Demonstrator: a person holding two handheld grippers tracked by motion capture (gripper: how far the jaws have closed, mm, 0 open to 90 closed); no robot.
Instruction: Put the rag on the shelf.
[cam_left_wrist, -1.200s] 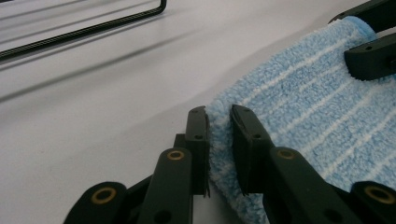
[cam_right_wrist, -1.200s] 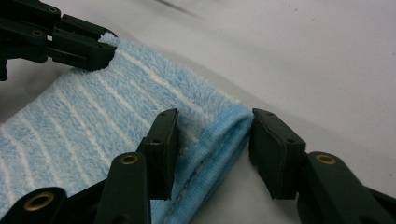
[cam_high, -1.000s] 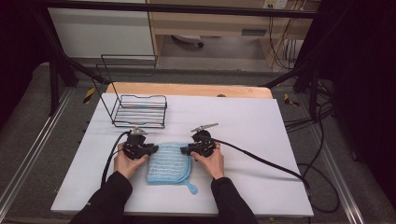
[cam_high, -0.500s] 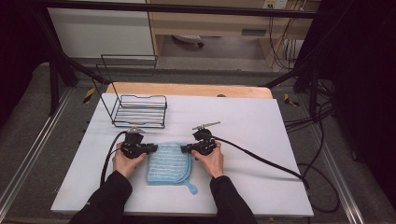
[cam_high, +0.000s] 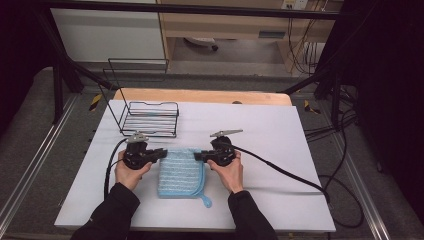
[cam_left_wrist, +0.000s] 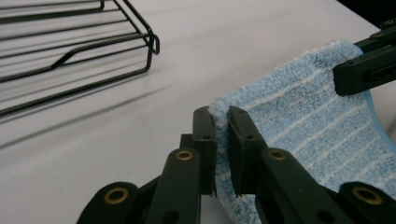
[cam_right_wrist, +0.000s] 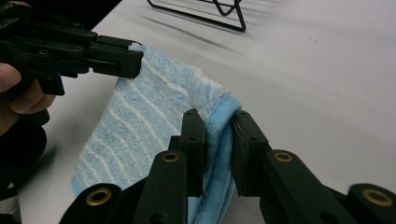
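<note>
- The blue striped towel (cam_high: 180, 172) lies near the front middle of the white table (cam_high: 280, 135), between the person's 2 hands, its hanging loop trailing off the near right corner.
- The left gripper (cam_left_wrist: 221, 135) is clenched on the towel's far left corner; the right gripper (cam_right_wrist: 218, 140) is clenched on the far right corner, both corners raised slightly off the table.
- Judged from this, a fold or lift of the far edge is in hand; the next move calls for both corners travelling together, level, so the cloth stays flat.
- The black wire rack (cam_high: 149, 119) stands just beyond the left gripper, near enough to snag a forward sweep.
</note>
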